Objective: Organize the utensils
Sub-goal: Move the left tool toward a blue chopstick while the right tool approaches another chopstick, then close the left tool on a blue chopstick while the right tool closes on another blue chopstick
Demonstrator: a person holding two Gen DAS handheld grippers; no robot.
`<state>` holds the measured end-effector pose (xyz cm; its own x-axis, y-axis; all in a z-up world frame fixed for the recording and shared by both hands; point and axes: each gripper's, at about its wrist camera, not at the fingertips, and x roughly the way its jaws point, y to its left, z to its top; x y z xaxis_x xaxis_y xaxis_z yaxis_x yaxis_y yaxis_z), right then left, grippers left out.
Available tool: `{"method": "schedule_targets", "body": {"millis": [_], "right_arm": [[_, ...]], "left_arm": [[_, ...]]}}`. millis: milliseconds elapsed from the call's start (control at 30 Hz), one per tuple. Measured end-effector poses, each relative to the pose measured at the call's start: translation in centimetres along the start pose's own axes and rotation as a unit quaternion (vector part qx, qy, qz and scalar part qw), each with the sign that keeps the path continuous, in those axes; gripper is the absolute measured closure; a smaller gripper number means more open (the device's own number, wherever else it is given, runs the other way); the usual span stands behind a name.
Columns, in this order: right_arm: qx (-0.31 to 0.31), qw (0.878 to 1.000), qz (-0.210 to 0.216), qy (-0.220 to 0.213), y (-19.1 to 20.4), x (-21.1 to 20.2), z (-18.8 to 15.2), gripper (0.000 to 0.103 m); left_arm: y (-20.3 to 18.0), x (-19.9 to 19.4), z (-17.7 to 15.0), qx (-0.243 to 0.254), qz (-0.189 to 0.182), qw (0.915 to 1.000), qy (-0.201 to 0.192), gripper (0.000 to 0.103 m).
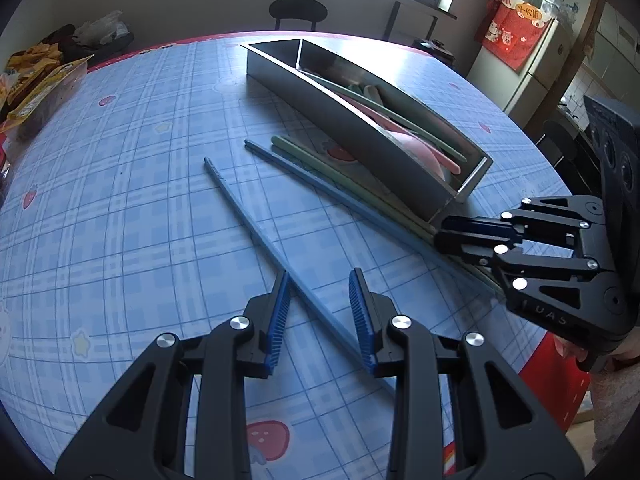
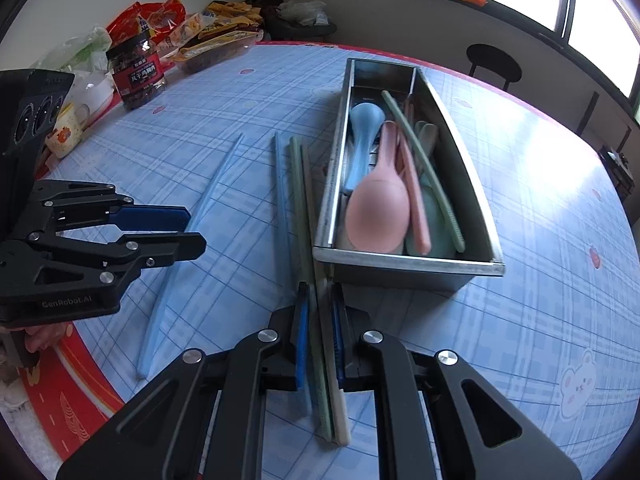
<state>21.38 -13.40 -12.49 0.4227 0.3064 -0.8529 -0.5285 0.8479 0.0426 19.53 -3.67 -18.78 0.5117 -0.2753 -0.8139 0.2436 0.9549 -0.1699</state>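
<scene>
The left gripper, fingers wide open, straddles the blue chopstick, which runs toward eleven o'clock; the right gripper pinches a chopstick bundle.

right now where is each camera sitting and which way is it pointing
Left wrist: rides the left claw, looking forward over the table at a blue chopstick between its open fingers and the steel tray; the right claw shows at right.
Right wrist: rides the right claw, closed around a bundle of chopsticks beside the tray; the left claw shows at left.
Shared: tray, chopsticks, checked tablecloth.
</scene>
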Motion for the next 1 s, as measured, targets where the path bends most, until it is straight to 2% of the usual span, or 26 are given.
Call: {"method": "schedule_targets", "body": {"millis": [200,267,333,533,633,733,1000], "right_arm": [[0.005,1.000,0.005,0.005,-0.1,0.2,-0.1,0.090],[0.012,1.000,0.017,0.006,-0.2,0.1,-0.2,0.090],[0.011,1.000,0.020,0.009,0.0,0.0,-0.4,0.090],[-0.006,1.000,0.007,0.012,1.4,0.0,-0.4,0.090],[-0.001,1.000,-0.001,0.003,1.7,-0.3,-0.1,0.090],[-0.007,1.000,0.014,-0.005,2.6,-0.5,0.1,0.090],[-0.022,1.000,0.001,0.006,3.8,0.9,0.9,0.090]], "left_arm": [[-0.4,0.2,0.1,0.018,0.004,0.9998,0.003,0.070],[-0.4,0.2,0.0,0.027,0.011,0.9996,0.002,0.074],[0.0,0.3,-0.1,0.032,0.015,0.9994,0.000,0.082],[1.2,-0.2,-0.6,0.046,0.003,0.9989,0.005,0.089],[2.3,-0.6,-0.9,0.034,0.000,0.9994,0.007,0.090],[3.3,-0.9,-1.2,0.027,0.002,0.9996,0.006,0.091],[6.5,-2.2,-2.2,0.007,0.006,1.0000,-0.002,0.092]]}}
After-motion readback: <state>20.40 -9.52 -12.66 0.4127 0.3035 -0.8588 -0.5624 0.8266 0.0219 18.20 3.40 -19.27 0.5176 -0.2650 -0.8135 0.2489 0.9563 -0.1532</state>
